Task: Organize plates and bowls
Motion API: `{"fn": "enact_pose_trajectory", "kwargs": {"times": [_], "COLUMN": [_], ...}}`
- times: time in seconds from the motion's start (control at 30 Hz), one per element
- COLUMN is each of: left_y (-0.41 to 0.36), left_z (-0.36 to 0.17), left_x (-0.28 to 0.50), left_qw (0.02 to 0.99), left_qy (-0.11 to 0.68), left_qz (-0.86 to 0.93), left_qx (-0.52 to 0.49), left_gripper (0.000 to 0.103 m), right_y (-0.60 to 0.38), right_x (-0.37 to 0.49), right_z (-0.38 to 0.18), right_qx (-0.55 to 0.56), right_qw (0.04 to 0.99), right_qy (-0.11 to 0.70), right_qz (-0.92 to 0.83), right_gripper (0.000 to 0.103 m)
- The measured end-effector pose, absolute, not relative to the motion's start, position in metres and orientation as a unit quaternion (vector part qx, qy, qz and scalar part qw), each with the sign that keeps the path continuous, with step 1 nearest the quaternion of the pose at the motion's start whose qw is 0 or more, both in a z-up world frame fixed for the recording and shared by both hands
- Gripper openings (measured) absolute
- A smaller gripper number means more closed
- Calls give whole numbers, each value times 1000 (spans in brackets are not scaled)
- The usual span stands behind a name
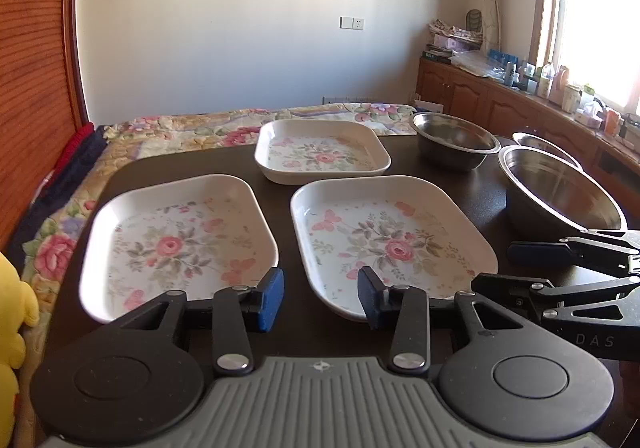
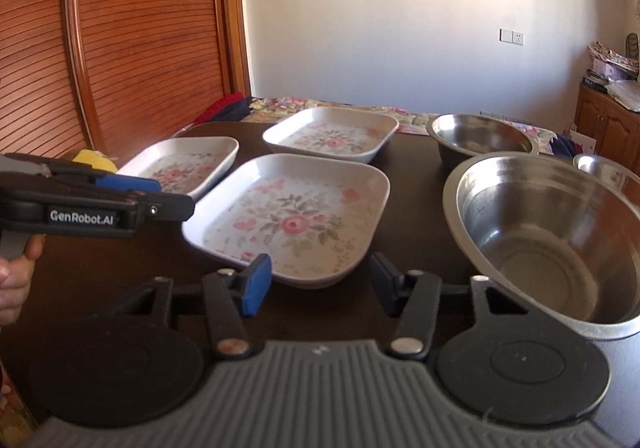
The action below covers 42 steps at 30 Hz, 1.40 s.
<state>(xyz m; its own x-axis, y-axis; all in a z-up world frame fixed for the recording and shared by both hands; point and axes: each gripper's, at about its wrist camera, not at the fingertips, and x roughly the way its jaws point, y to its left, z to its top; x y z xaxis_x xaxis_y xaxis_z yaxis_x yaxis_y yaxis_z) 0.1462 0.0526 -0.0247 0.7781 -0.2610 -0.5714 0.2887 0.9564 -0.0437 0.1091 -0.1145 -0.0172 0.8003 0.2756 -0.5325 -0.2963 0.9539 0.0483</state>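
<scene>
The left claw (image 1: 320, 298) stands partly open with nothing between its blue pads, poised over the dark bench (image 1: 280, 183) in the gap between two white plates. The right claw (image 2: 320, 282) is likewise partly open and empty, its pads on either side of the near corner of the middle plate (image 2: 288, 217) without touching it. All three plates are rounded rectangles with raised rims, printed with pink roses, grey-green leaves and butterflies: the left plate (image 1: 176, 244) and middle plate sit side by side near the front, the far plate (image 1: 322, 151) behind them. To their right stand three steel bowls: a large bowl (image 2: 556, 240) nearest, a medium bowl (image 2: 482, 139) behind it, and a small bowl (image 2: 604, 167) only partly seen at the right edge. The right wrist view alone shows the person's hand (image 2: 16, 276) on the left claw's handle, whose side reads "GenRobot.AI"; the left wrist view alone shows the sunlit window (image 1: 600, 15), the cluttered cabinet (image 1: 520, 87), and "DAS" on the right claw's side.
</scene>
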Motion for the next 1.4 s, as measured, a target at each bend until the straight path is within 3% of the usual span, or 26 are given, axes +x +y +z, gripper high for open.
{"fn": "enact_pose_trajectory", "kwargs": {"times": [0.27,0.67,1.03,1.4], "left_y": [49,47,46,51], "left_z": [-31,-40,-43,-34], "left_x": [153,163,163,128], "left_qw": [937,932,933,939], "left_qy": [310,327,326,312], "left_qz": [-159,-155,-148,-147], "left_qx": [16,15,16,4], "left_gripper": [35,32,25,25], "right_y": [-116,-118,-120,-126], "right_x": [117,129,137,123], "right_z": [-16,-20,-26,-24], "right_qx": [-7,30,46,46], "right_qw": [949,944,941,940], "right_qy": [281,302,312,304], "right_qz": [142,132,121,147], "right_gripper": [50,48,32,30]}}
